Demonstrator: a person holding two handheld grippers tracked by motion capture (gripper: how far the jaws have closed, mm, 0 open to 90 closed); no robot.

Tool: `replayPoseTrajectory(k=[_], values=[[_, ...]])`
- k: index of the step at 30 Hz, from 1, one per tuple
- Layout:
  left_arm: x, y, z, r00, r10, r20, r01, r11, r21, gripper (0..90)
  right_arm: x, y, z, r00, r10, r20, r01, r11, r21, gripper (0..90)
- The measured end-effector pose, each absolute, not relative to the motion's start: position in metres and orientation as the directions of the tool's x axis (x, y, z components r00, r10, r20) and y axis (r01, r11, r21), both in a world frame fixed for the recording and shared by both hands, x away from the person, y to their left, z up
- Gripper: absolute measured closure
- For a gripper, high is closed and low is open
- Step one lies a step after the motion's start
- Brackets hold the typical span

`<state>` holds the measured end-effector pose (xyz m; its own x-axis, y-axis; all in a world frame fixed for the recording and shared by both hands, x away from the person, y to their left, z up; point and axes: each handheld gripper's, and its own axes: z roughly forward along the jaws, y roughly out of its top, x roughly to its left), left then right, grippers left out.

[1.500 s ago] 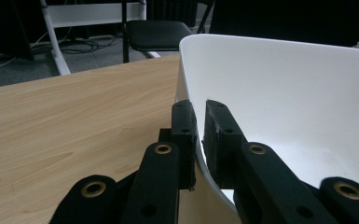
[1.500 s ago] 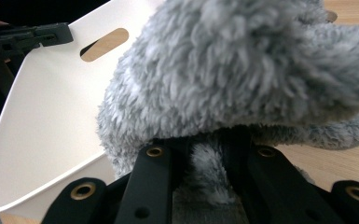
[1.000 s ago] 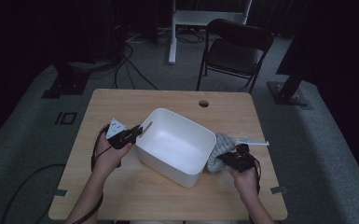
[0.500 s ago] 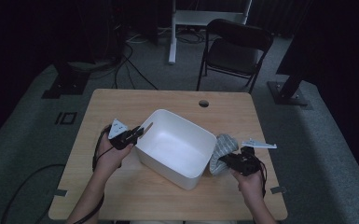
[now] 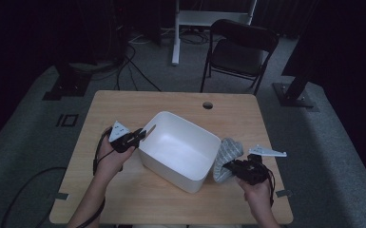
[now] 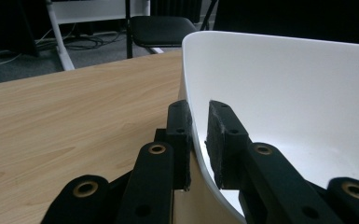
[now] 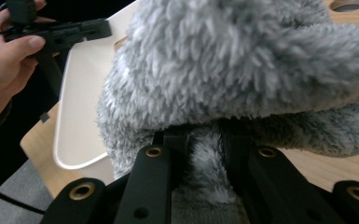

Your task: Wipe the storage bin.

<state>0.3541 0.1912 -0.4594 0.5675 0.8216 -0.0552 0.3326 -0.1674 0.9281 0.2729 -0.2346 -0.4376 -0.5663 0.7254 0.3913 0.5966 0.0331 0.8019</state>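
My left gripper pinches the white tub's near wall, one jaw inside, one outside. My right gripper clamps a fluffy grey sock just beside the tub's far end, above the wooden table. A black chair stands behind. I see no writing.

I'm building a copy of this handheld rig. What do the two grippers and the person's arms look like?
Both the left gripper and the right gripper are matte black, with linkage arms joined by brass-ringed rivets and flat rubbery pads. Each carries a grey three-cornered plate on top and trails a black cable. The forearms are bare, no sleeves; a dark band circles the left wrist.
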Motion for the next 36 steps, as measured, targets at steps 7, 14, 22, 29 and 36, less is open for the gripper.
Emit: replayPoseTrajectory(k=[7,14,22,29,36], values=[[0.353,0.190,-0.457,0.546,0.837,-0.038,0.338,-0.178,0.924,82.4,0.278,-0.220,-0.442,-0.566,0.747,0.350,0.584,0.064,0.809,76.6],[0.354,0.192,-0.457,0.538,0.842,-0.050,0.340,-0.162,0.926,81.3,0.295,-0.220,-0.444,-0.539,0.774,0.332,0.578,0.052,0.815,76.9],[0.355,0.195,-0.458,0.513,0.856,-0.071,0.345,-0.130,0.929,80.9,0.322,-0.217,-0.470,-0.491,0.784,0.379,0.639,0.028,0.769,77.3],[0.355,0.197,-0.459,0.509,0.857,-0.075,0.347,-0.125,0.930,80.1,0.320,-0.222,-0.468,-0.499,0.769,0.399,0.642,0.019,0.767,77.2],[0.354,0.196,-0.458,0.509,0.859,-0.060,0.343,-0.138,0.929,79.9,0.300,-0.230,-0.454,-0.521,0.765,0.379,0.610,0.023,0.792,77.1]])
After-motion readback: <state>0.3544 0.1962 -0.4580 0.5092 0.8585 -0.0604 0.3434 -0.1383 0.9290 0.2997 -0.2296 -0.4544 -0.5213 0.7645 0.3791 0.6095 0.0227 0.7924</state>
